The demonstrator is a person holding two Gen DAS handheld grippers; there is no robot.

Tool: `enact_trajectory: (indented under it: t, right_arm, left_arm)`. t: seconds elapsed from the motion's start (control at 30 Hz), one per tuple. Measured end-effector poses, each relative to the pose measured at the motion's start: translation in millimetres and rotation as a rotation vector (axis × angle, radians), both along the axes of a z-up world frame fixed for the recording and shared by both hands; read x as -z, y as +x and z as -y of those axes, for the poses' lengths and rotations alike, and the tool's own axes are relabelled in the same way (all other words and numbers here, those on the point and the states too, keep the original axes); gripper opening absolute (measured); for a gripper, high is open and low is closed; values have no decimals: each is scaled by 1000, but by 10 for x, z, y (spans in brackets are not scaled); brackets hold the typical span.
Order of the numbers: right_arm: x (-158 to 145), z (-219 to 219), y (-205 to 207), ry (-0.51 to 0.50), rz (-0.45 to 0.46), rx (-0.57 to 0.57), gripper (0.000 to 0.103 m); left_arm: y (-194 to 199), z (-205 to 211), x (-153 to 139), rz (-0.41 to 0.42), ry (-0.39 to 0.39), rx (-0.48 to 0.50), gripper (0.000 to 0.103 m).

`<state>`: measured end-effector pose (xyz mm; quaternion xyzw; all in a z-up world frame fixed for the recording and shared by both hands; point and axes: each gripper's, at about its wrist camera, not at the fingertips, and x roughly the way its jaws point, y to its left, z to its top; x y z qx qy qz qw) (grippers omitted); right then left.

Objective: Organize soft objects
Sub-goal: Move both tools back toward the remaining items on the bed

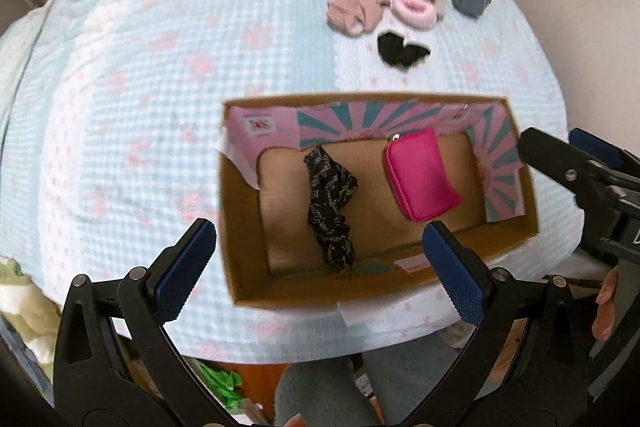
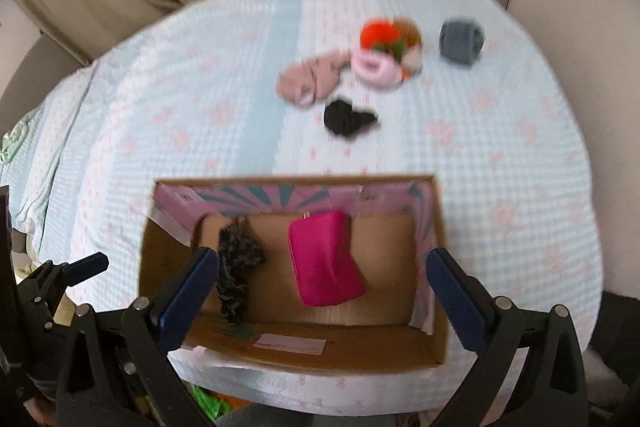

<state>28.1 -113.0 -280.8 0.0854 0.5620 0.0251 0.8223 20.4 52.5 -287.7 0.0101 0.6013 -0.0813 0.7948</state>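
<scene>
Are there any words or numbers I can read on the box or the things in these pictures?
None can be read.
Cardboard box: a pink label on its inner flap carries a red mark, too blurred to read.
White sticker on the box's near inner wall: print too small and blurred.
Pink pouch, patterned black cloth and the soft things on the bedspread: no lettering shows.
</scene>
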Motion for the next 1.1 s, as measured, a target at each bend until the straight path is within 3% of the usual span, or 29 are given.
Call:
enact_trajectory:
  t: [0.23, 0.57, 0.83, 1.1]
  right_arm:
    - [-753, 5, -304, -52, 182, 13, 103]
    - [-1416, 122, -414, -80, 292, 57, 103]
    - [-1632, 495, -48, -68, 337, 98, 103]
    - [-1627, 1058, 590, -21, 338, 97, 103]
  left_arm:
    - [-232, -180, -684, 133, -32, -49, 103]
    - [-261, -240, -1433, 293, -55, -66, 103]
    - [124, -9, -1682, 345, -70, -56, 103]
    - [731, 439, -1656, 333, -77, -62, 103]
